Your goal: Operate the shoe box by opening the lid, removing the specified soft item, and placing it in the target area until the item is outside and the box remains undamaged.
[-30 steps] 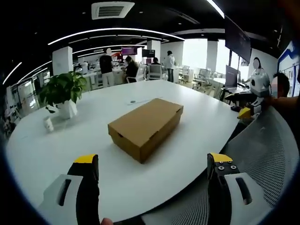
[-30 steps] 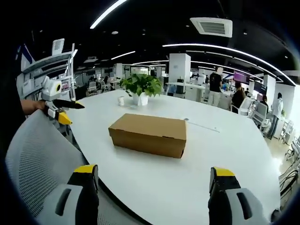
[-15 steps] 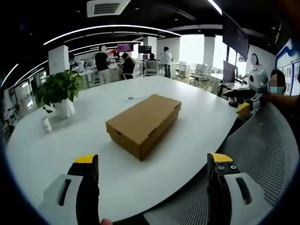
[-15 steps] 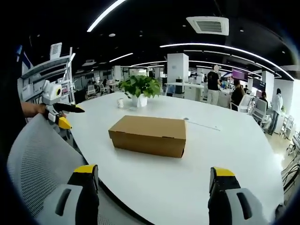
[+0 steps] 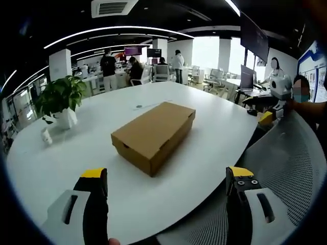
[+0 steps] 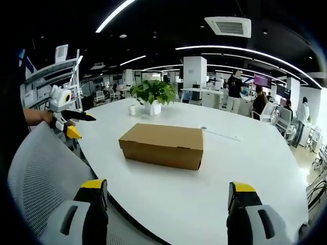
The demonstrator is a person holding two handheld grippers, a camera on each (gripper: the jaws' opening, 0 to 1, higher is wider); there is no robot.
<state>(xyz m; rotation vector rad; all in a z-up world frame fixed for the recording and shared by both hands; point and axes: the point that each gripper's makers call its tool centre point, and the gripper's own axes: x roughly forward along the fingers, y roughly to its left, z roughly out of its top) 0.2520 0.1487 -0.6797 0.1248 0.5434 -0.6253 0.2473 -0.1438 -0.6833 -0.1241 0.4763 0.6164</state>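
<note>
Shoe box (image 5: 153, 135), lid closed, sits mid white table (image 5: 204, 168), near a potted plant (image 5: 60, 99). Left gripper (image 5: 166, 204) and right gripper (image 6: 168, 206) both spread wide, holding nothing, well short of box.

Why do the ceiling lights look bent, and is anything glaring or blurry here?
Both views are fisheye, so the straight ceiling light strips curve into arcs. In the left gripper view the windows are blown out white. In the right gripper view the shoe box is sharp, casting a soft shadow on the white table.
</note>
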